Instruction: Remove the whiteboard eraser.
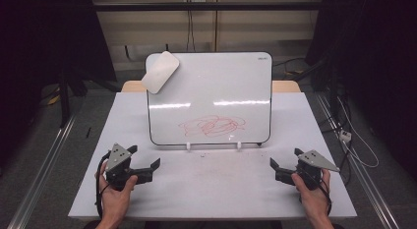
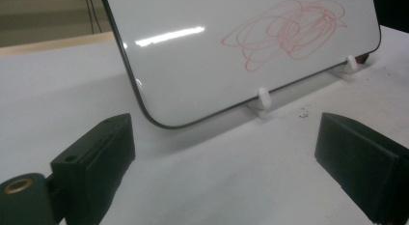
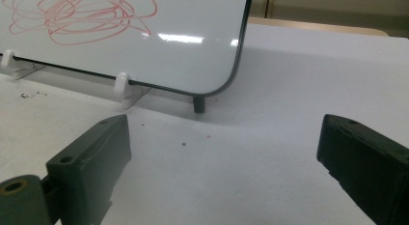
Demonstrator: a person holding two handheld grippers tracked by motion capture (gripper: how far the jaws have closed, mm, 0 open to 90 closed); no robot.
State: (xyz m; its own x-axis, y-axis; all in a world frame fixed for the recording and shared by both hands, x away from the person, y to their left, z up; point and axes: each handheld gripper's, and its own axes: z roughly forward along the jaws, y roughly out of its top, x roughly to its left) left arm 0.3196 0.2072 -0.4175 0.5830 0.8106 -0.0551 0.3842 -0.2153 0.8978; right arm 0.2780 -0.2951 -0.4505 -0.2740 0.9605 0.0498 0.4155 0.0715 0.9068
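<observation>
Dark room, big white table (image 1: 211, 189) in the middle. Propped on clips at 12 o'clock is the whiteboard (image 1: 211, 81) with a red scribble (image 1: 212, 125) low down and an eraser (image 1: 160, 71) stuck at its 10 o'clock corner. Left gripper (image 1: 146, 163) and right gripper (image 1: 282, 166) hover apart, jaws spread, holding nothing. Looks like wiping hasn't started; next move probably means reaching up for that eraser.

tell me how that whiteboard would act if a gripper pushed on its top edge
The whiteboard leans upright on two small white clips, so a push up high would probably tip it backward. It looks like a thin, stiff panel and likely would not flex. Its glossy face reflects the lights, so fingers may slide on it.
</observation>
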